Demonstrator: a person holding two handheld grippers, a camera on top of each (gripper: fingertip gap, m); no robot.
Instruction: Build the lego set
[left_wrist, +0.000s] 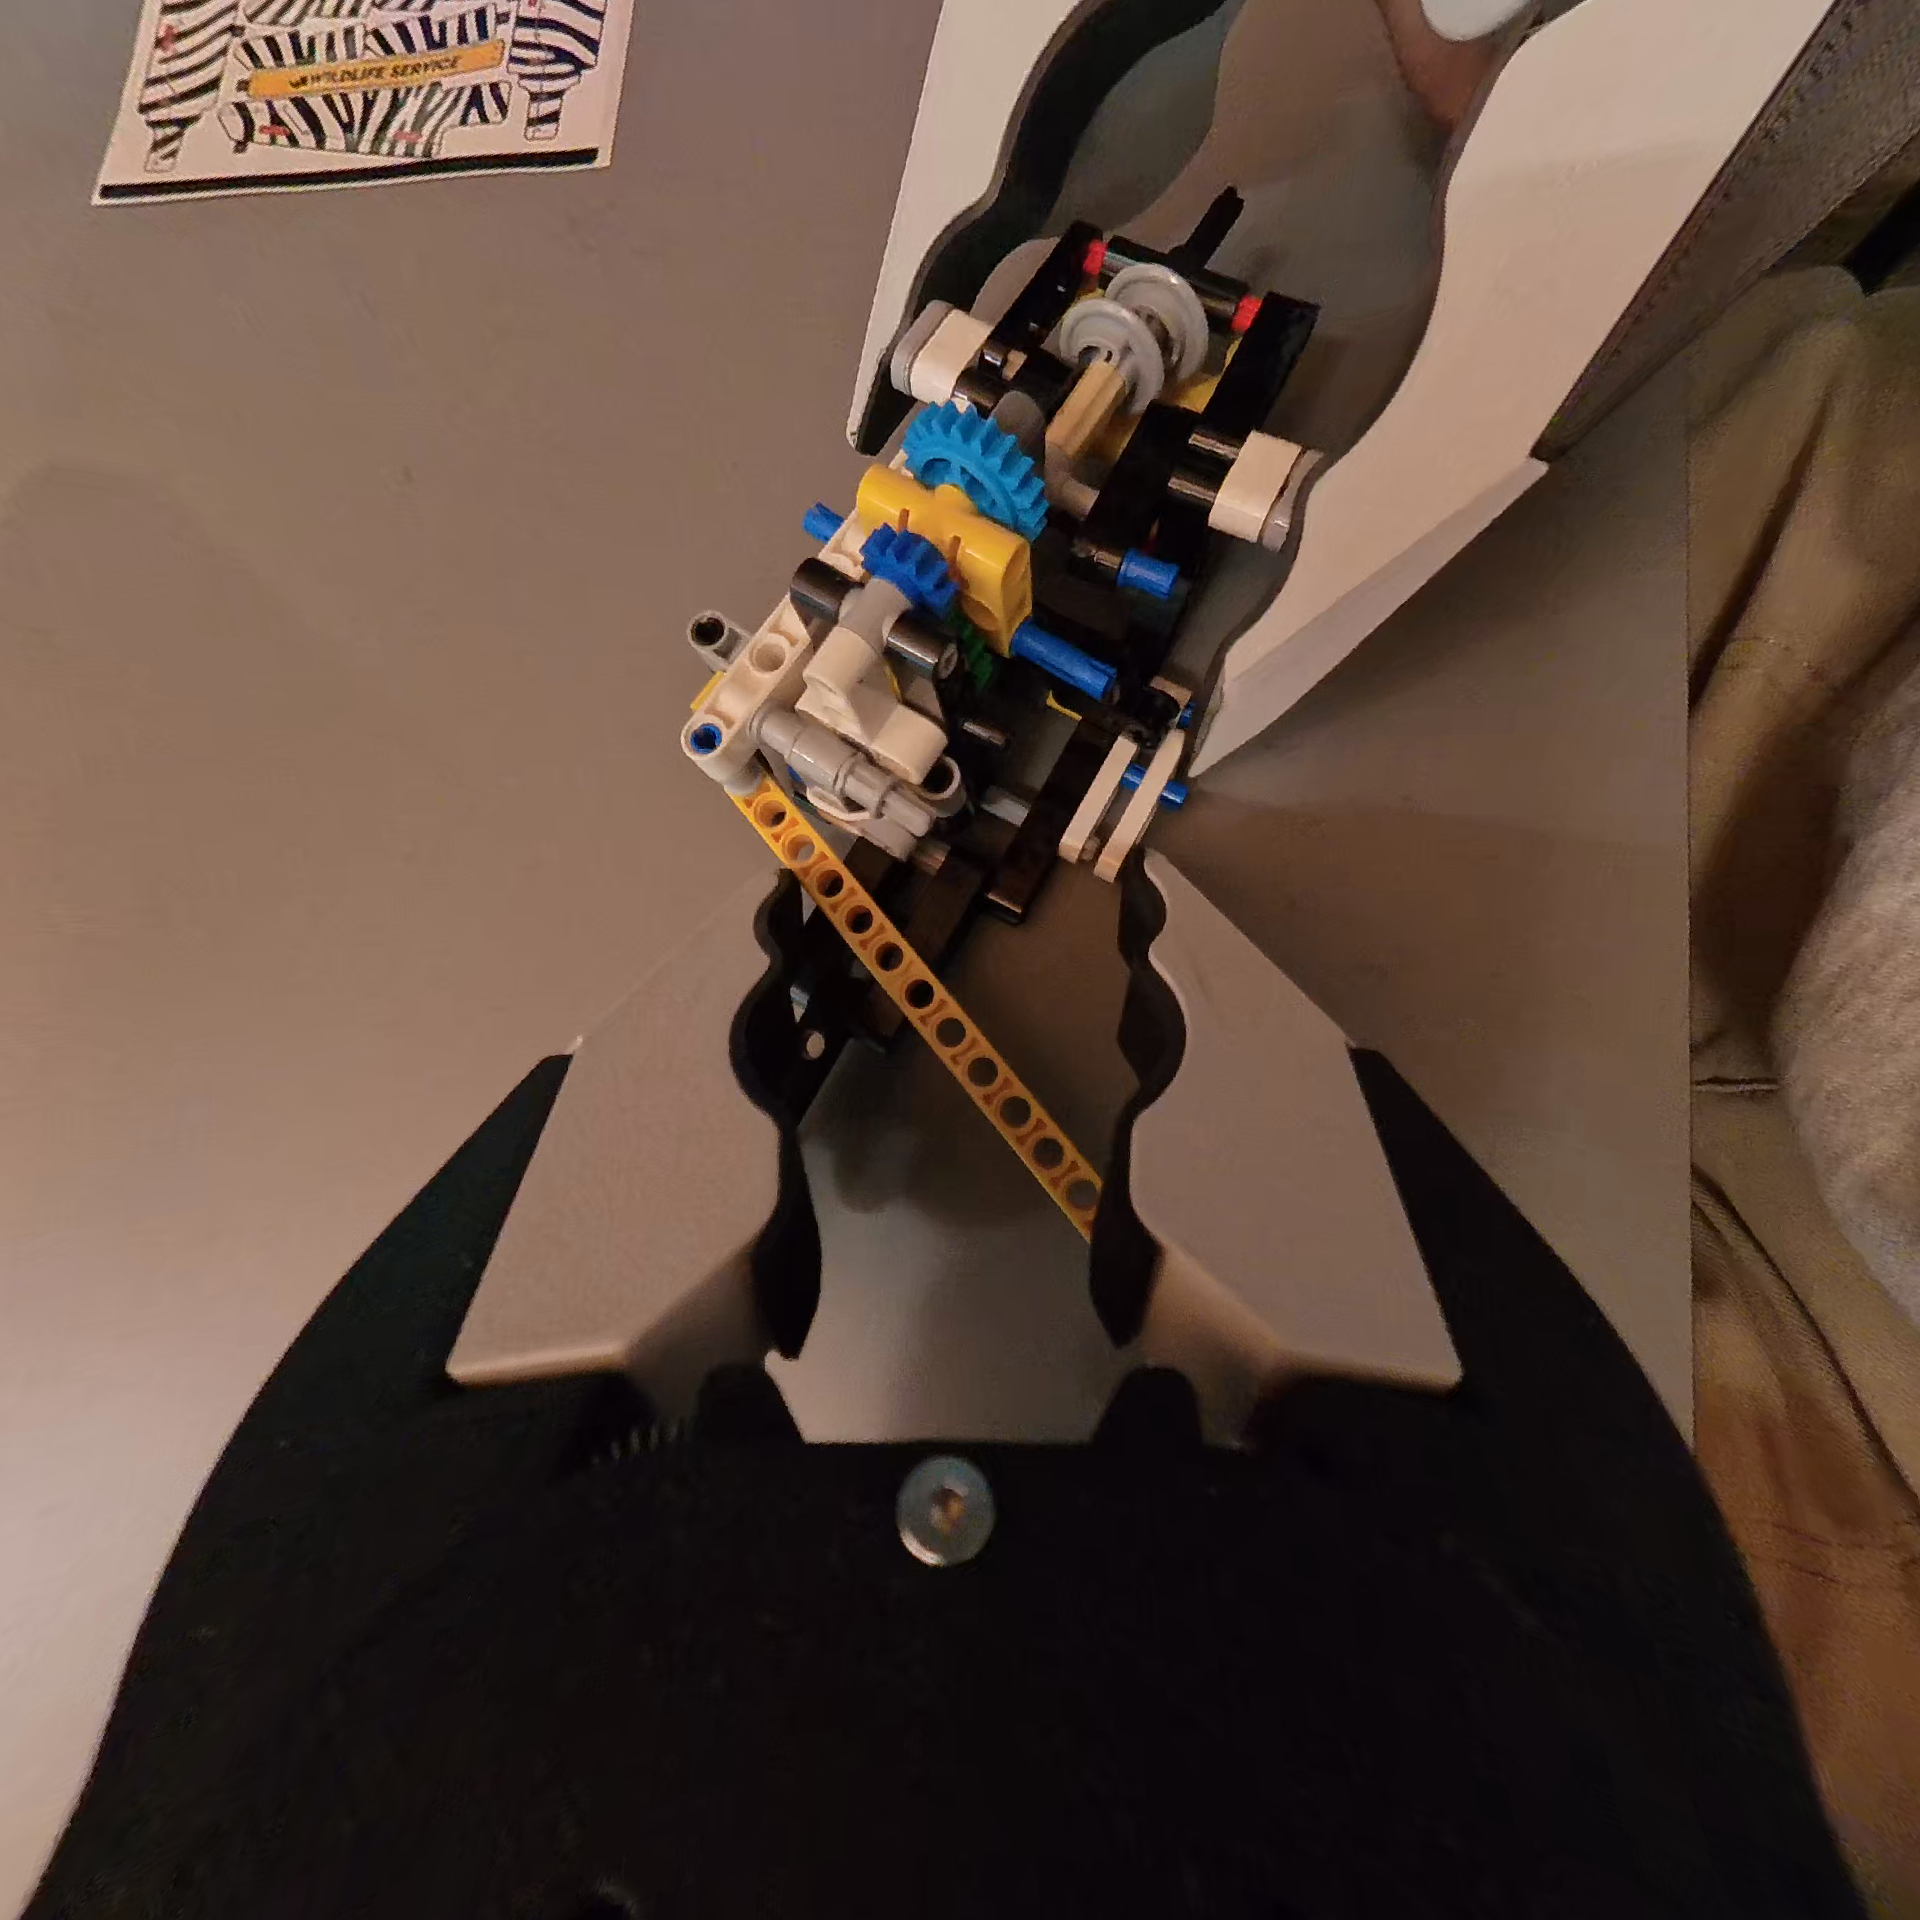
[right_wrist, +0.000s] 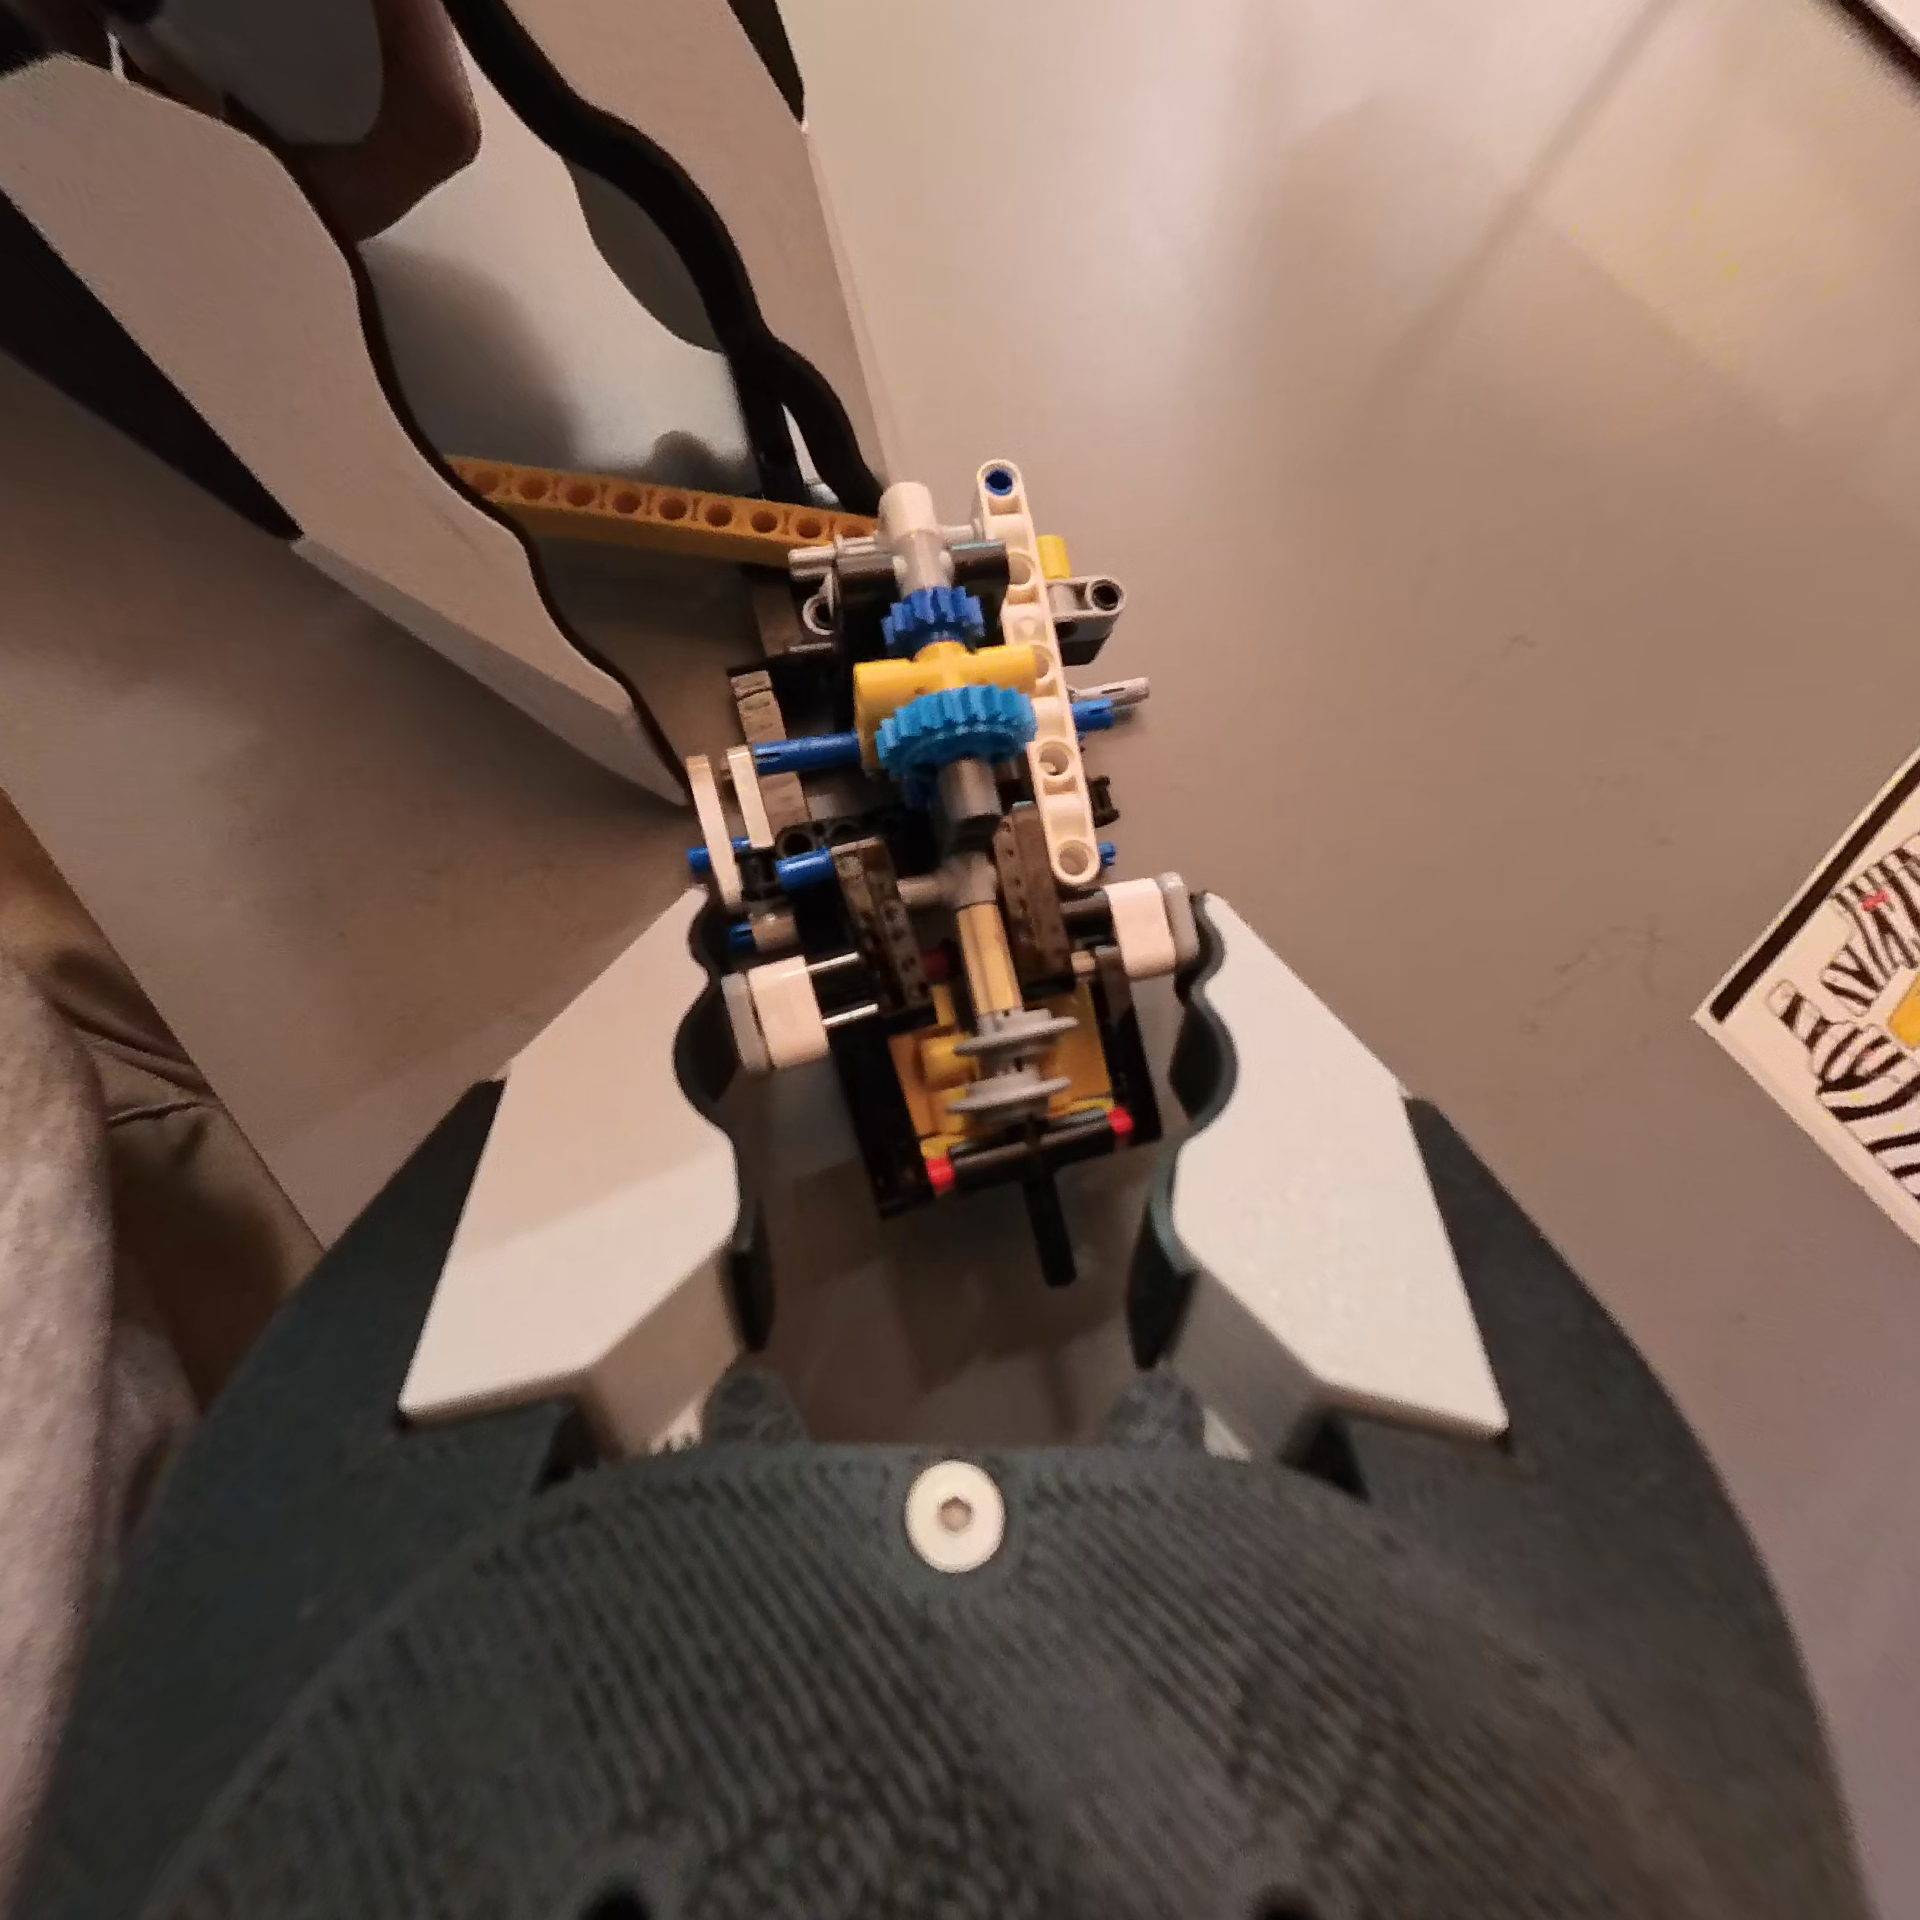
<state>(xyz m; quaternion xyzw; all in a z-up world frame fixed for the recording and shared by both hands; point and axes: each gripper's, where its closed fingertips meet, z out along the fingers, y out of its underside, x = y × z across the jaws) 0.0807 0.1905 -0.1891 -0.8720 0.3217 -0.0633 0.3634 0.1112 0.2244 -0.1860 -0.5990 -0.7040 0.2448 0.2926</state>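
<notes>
A partly built Lego Technic model (left_wrist: 940, 566), with blue gears, a yellow block, white beams and a black frame, hangs above the grey table between both grippers. My left gripper (left_wrist: 951, 914) is shut on its near end, where the black frame and a long yellow beam (left_wrist: 935, 1018) pass between the fingers. My right gripper (left_wrist: 1029, 603) comes in from the top and is shut on the far end. In the right wrist view the right gripper (right_wrist: 951, 914) clamps the model (right_wrist: 935, 675) at its white bushings. The left gripper (right_wrist: 774, 634) holds the other end at upper left.
A zebra-striped sticker sheet (left_wrist: 364, 83) lies on the grey table (left_wrist: 312, 727) at the far left; it also shows in the right wrist view (right_wrist: 1849, 1039). Beige fabric (left_wrist: 1808, 935) borders the table's right edge.
</notes>
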